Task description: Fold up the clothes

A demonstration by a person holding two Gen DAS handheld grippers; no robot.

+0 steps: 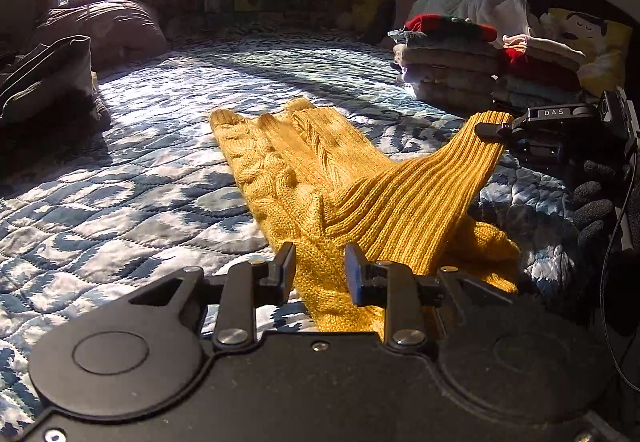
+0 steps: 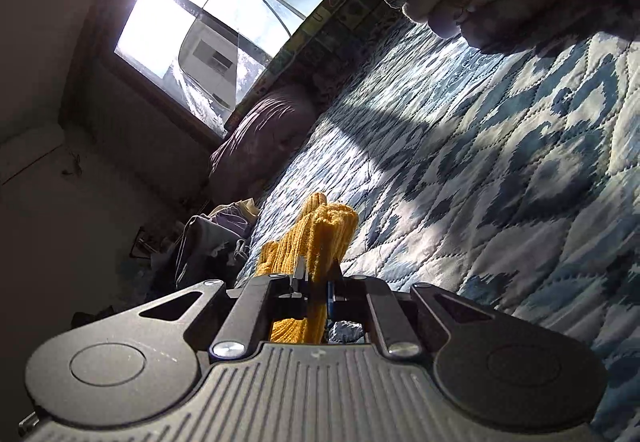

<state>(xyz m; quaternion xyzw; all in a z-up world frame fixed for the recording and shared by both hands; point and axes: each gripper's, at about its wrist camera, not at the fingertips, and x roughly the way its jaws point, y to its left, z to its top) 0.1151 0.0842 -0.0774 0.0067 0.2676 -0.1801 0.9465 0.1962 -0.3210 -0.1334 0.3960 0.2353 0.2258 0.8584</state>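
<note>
Mustard-yellow sweater (image 1: pixel 304 170) lies stretched along a blue-and-white quilted bedspread (image 1: pixel 132 178) in a sunlit bedroom, its cable-knit body flat on the quilt and 1 ribbed sleeve (image 1: pixel 420 194) raised off it toward the right. At left, dark bedding (image 1: pixel 52 78) sits heaped at the bed's edge. At centre, the left gripper (image 1: pixel 320 262) hovers low over the near end of the garment, its jaws spread with knit showing between them and nothing pinched. At right, the right gripper (image 1: pixel 490 130) is pressed together on the sleeve's cuff, holding it clear of the bed; its own camera shows yellow ribbing (image 2: pixel 320 242) clamped between the fingers. Behind it stand 2 stacks of folded clothes (image 1: pixel 448 62) near the pillows.

The step in hand appears to be the sleeve fold. Next, the right gripper would likely need to carry the cuff across the body and lay it flat, while the left gripper steadies the near edge so the knit does not drag or bunch.
</note>
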